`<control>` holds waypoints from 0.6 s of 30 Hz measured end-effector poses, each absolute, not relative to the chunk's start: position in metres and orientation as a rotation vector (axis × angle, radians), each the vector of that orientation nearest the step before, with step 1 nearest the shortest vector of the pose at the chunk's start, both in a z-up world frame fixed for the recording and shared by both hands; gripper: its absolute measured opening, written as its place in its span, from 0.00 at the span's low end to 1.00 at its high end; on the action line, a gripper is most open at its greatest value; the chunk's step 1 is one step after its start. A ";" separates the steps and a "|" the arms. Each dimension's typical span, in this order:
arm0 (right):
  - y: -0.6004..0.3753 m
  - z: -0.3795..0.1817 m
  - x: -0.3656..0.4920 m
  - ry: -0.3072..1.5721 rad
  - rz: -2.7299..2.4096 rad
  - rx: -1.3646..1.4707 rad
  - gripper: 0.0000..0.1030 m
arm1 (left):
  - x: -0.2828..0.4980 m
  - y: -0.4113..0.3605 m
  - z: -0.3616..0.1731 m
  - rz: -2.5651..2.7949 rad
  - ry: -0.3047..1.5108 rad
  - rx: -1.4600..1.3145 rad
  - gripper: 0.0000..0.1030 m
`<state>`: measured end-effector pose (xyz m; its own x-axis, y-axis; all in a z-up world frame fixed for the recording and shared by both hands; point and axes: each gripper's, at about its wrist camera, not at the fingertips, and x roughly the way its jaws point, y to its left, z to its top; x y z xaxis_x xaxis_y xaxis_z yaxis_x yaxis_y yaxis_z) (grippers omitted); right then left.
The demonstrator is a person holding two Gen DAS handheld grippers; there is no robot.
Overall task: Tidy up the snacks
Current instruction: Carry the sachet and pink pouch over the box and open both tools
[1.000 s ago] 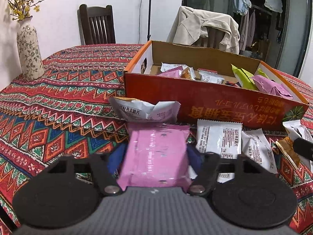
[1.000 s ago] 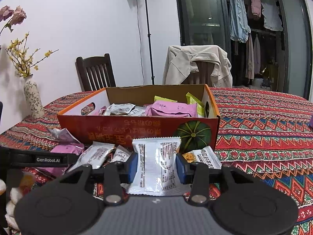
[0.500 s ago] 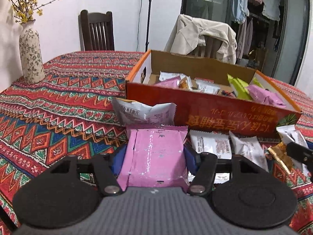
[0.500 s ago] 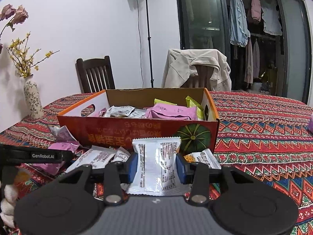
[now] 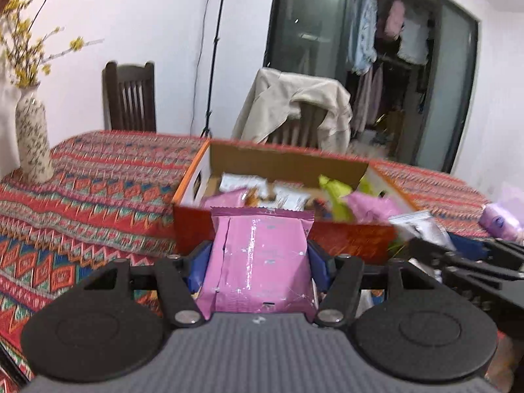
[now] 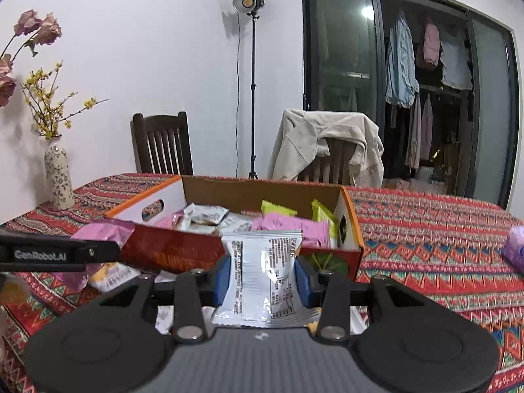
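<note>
Table (image 6: 442,229), covered in a red patterned cloth, filled the lower half of both wrist views. Two chairs stood at its far edge: a dark wooden chair (image 6: 162,145) and a second chair with a beige jacket (image 6: 327,140) draped over its back. A light stand (image 6: 252,85) stood against the white wall between them.

Orange cardboard box (image 6: 183,252) sat open on the table, near wall facing both cameras. Inside lay mixed snack packets: pink, silver-white and yellow-green ones, piled loosely. A few more packets lay on the cloth in front of the box, low left in the right wrist view.

Floral vase (image 5: 32,144) with yellow blossom twigs stood upright on the table's far left, well apart from the box.

Left gripper (image 5: 258,258) was clamped on a pink snack packet (image 5: 258,262); both blue pads pressed its sides. The packet was held off the table, its top edge overlapping the box's near wall in view. Left wrist view was motion-blurred.

Right gripper (image 6: 262,276) was clamped on a silver-white snack packet (image 6: 262,278), pads against both sides, packet upright and off the cloth, in front of the box's near wall.

A purple pouch (image 6: 514,249) lay on the cloth far right, apart from the box.
</note>
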<state>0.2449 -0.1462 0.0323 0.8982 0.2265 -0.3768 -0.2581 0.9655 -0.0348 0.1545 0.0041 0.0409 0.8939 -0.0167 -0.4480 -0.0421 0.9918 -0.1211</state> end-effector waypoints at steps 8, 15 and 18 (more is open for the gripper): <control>-0.140 0.058 0.266 0.344 0.256 -0.082 0.39 | 0.167 -0.003 0.072 0.014 0.385 -0.114 0.61; -0.136 0.076 0.291 0.322 0.238 -0.087 0.39 | 0.190 -0.007 0.087 0.024 0.357 -0.105 0.61; -0.135 0.081 0.304 0.320 0.229 -0.086 0.39 | 0.204 -0.006 0.089 0.033 0.353 -0.112 0.61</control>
<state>0.3041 -0.1350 0.0811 0.9237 0.2089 -0.3211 -0.2362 0.9705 -0.0479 0.2035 -0.0059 0.0893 0.9379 0.0132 -0.3467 -0.0521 0.9933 -0.1031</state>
